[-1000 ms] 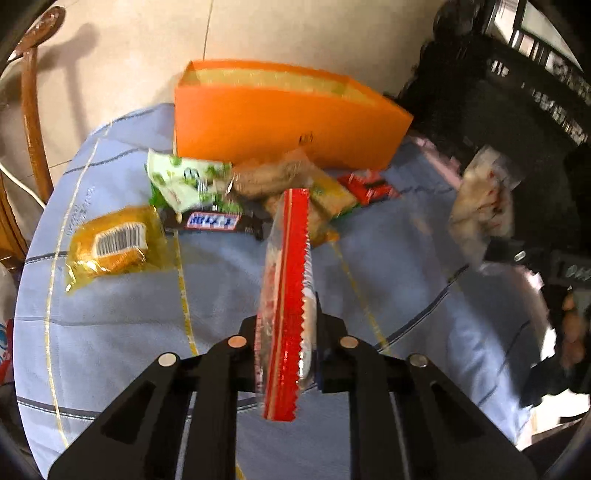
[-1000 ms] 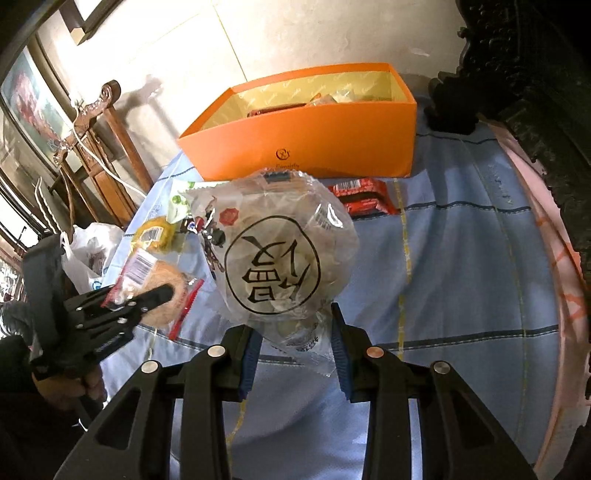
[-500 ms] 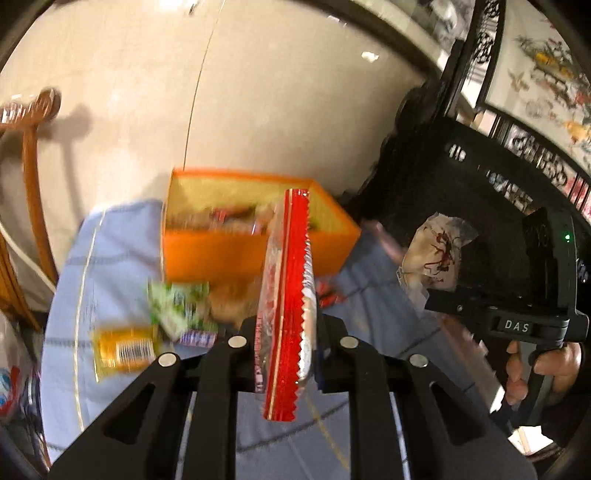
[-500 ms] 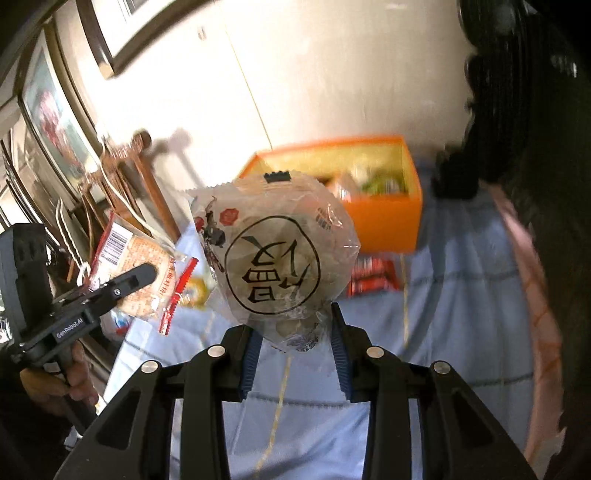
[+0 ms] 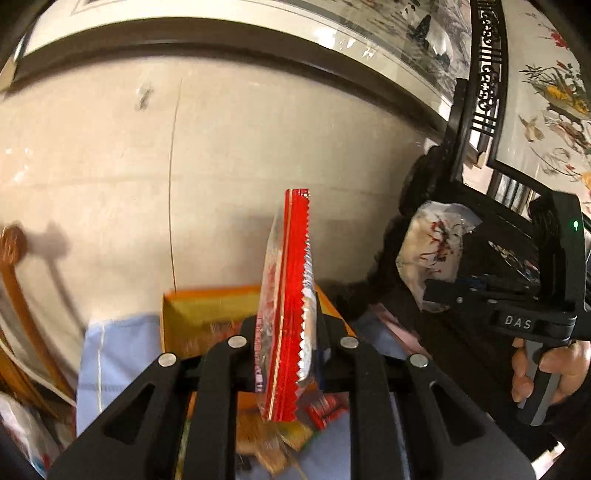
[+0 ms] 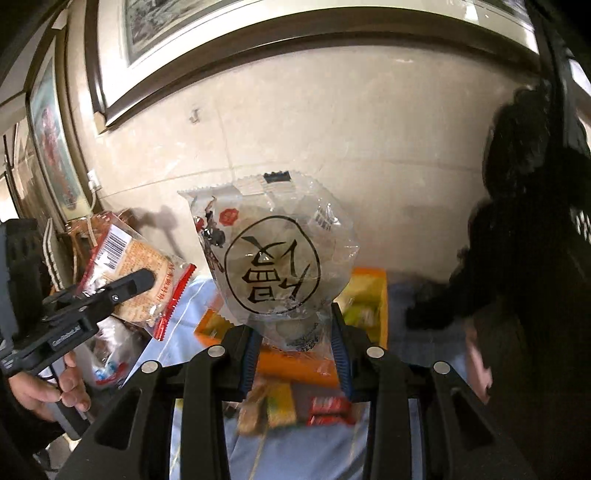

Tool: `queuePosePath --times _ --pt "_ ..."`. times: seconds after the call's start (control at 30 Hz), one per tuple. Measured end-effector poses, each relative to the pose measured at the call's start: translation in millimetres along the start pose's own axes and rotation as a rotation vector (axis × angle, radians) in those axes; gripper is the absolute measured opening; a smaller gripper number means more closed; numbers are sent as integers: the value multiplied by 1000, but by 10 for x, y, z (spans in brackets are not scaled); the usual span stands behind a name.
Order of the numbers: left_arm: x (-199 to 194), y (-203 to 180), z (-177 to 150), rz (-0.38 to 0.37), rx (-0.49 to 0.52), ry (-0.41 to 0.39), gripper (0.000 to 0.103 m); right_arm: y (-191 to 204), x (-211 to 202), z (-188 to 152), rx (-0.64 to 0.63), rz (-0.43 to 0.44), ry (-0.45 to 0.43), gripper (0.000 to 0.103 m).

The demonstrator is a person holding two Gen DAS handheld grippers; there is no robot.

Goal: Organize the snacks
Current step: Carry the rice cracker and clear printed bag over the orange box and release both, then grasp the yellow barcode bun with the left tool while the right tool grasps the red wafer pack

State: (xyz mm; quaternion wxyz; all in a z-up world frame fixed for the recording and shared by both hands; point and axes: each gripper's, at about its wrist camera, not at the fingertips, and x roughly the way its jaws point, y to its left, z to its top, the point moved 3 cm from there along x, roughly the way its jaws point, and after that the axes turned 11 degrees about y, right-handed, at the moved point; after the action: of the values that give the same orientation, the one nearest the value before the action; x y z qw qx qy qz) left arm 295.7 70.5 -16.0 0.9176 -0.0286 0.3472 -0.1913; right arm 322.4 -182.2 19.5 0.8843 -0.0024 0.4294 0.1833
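Note:
My left gripper (image 5: pixel 286 341) is shut on a red-edged cracker packet (image 5: pixel 291 295), held edge-on and upright high over the table; the same packet (image 6: pixel 138 273) shows flat in the right wrist view. My right gripper (image 6: pixel 293 347) is shut on a clear bun bag with a black circled character (image 6: pixel 273 258), also seen in the left wrist view as a crumpled clear bag (image 5: pixel 434 254). Below and ahead of both sits the open orange box (image 5: pixel 199 310) (image 6: pixel 365 295) with snacks inside. Loose snacks (image 6: pixel 295 406) lie on the blue cloth in front of the box.
The table wears a light blue cloth (image 5: pixel 110 354). A wooden chair (image 5: pixel 22 295) stands at the left, dark carved furniture (image 6: pixel 535 258) at the right. A tiled wall with framed pictures (image 5: pixel 221 33) fills the background. A hand (image 6: pixel 55 387) grips the left tool.
Both grippers have risen well above the table with their packets, tilting up so the wall now fills the views. The box and loose snacks have dropped to the bottom of each frame.

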Motion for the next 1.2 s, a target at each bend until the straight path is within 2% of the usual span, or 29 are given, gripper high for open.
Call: queuePosePath --times 0.13,0.17,0.2,0.23,0.27,0.37,0.43,0.57,0.6,0.67,0.73,0.87,0.93,1.07,1.2 --pt "332 66 380 47 -6 0 16 -71 301 438 13 -26 -13 38" --pt "454 101 445 45 -18 11 38 -101 419 508 23 -21 -7 39" --pt "634 151 485 45 -26 39 64 -142 617 559 34 -24 33 62" --pt "790 224 467 127 -35 60 98 -173 752 548 44 -58 64 83" --pt "861 284 421 181 -39 56 98 -217 907 498 44 -112 91 84" --pt "1023 510 103 178 -47 125 98 -208 1132 187 15 -110 143 84" --pt "947 739 -274 186 -64 134 98 -200 1223 -124 -7 -99 171 84" --pt "795 1121 -1070 215 -116 187 98 -170 1413 -1007 -55 -108 239 86" --pt "764 1225 -1379 236 -125 221 98 -165 1474 -1194 -62 -120 259 86" --pt "750 1334 -1766 261 -136 263 98 -170 1631 -1544 -72 -140 313 86" --pt "807 1429 -2146 305 -139 330 98 -192 1799 -1756 -50 -150 376 86" --pt "980 1504 -2506 393 -82 380 98 -232 1938 -1849 -37 -192 409 86" --pt "1058 1568 -2565 427 -67 374 98 -283 1978 -1815 -28 -199 405 86" --pt "1218 1725 -2656 427 -150 415 98 -384 2029 -1758 8 -205 411 88" --pt "1288 1742 -2712 438 -175 414 98 -375 2262 -1746 2 -221 430 89"
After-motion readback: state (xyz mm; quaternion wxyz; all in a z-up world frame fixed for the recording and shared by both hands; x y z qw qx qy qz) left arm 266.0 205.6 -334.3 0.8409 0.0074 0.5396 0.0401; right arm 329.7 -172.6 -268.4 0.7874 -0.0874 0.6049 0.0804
